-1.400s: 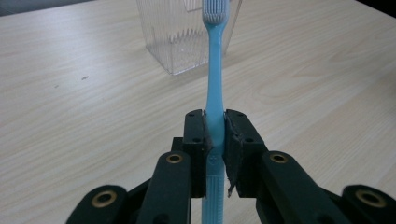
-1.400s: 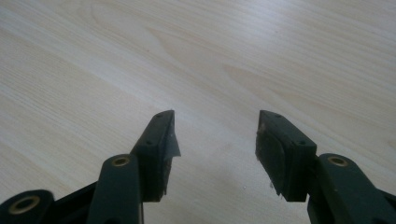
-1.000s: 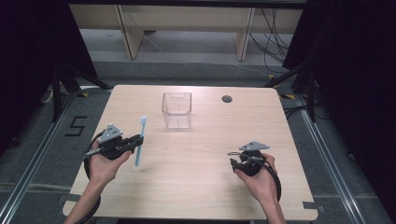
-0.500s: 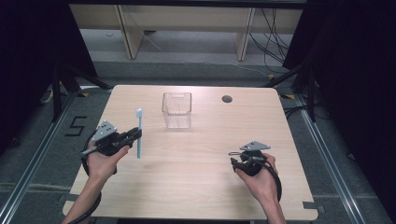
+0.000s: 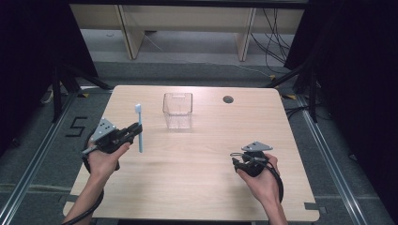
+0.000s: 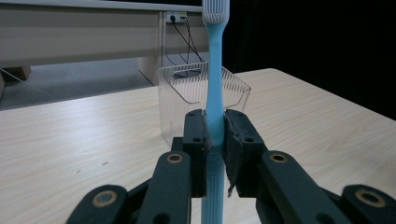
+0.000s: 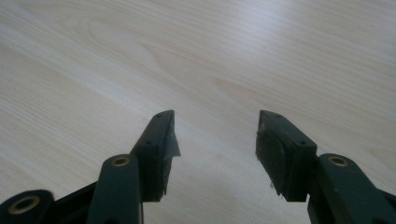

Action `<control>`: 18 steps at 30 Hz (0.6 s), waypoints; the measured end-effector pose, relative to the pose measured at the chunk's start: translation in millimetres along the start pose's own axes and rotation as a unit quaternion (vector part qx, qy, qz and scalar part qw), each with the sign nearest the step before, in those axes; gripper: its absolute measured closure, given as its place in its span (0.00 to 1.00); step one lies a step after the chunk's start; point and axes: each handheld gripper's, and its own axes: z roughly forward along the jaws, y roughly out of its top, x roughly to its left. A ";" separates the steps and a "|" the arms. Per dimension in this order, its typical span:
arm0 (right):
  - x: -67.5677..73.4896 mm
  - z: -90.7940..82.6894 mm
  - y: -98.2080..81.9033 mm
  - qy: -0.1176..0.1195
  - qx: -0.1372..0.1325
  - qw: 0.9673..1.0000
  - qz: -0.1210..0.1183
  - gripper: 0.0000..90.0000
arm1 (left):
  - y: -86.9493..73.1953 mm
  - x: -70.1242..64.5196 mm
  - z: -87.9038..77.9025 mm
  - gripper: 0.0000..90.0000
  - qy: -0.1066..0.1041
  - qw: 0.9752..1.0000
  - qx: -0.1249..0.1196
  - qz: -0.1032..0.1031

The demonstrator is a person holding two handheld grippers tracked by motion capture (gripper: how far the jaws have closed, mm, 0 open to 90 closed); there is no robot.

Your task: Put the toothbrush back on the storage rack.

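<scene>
A: What sits on the surface [image 5: 197, 187] in the high view?

B: A pale wooden top. A clear plastic container [image 5: 178, 110] stands upright in the upper middle of the frame. A small dark round hole [image 5: 228, 99] lies to its right, near the far edge.

A: Where is the toothbrush?

B: The light blue toothbrush [image 5: 139, 127] is at the left of the frame, held upright off the surface, bristle head at the top. The left tongs [image 5: 135, 132] are closed on its handle, roughly at mid-length. In the left gripper view the two black pads press the blue handle [image 6: 215, 116] from both sides.

A: Does anything stand between it and the container?

B: Bare wood in the high view; the container is to the right of the brush and a little higher in the frame, near but apart. In the left gripper view the container [image 6: 187, 100] rises directly behind the handle.

A: And the other hand?

B: The right tongs [image 5: 236, 162] rest at the lower right of the frame, well apart from the container. In the right gripper view the jaws stand wide open over bare wood, holding nothing.

A: Beyond the surface?

B: Grey floor, pale furniture legs [image 5: 126, 30] at the top, and cables [image 5: 277, 35] at the upper right.
</scene>
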 end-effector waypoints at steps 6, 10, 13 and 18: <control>-1.8 -0.3 0.4 0.000 -0.003 1.000 -0.010 0.53 | 3.1 0.4 1.5 0.87 -0.001 1.000 -0.017 0.001; -1.1 -0.6 0.6 -0.003 -0.005 1.000 -0.006 0.53 | 5.7 1.4 3.4 0.87 -0.005 1.000 -0.026 0.000; 0.7 -1.2 0.3 0.002 -0.003 1.000 0.011 0.53 | 7.5 2.3 4.6 0.87 -0.007 0.999 -0.035 -0.001; 0.0 -2.2 0.1 -0.003 -0.005 1.000 0.010 0.53 | 9.2 3.7 7.5 0.87 -0.013 0.999 -0.049 -0.008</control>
